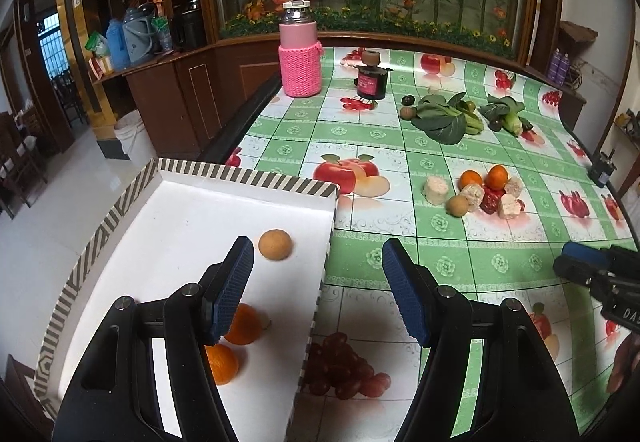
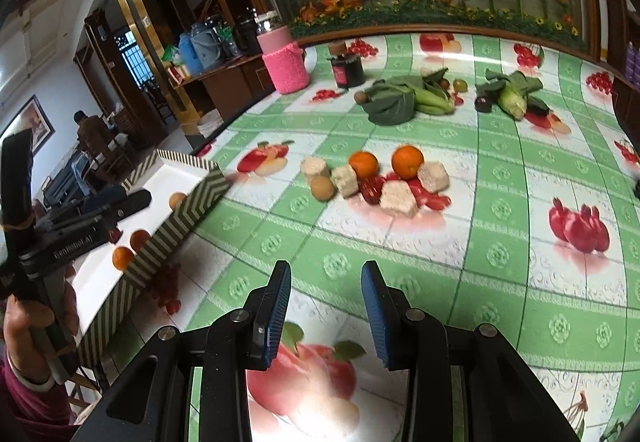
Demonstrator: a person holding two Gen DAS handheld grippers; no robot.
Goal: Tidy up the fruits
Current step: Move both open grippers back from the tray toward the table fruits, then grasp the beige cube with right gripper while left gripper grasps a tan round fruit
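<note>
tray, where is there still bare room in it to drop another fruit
The tray is bare across its far half, between the striped far rim and the round brown fruit. It is crowded at the near end, where two oranges lie beside the left gripper, whose open fingers straddle the tray's right wall.

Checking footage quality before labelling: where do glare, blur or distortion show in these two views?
Left wrist view: fisheye bends the tablecloth grid; sharp overall; soft shadows under the oranges. Right wrist view: glare along the far tablecloth; slight blur on the striped box.
</note>
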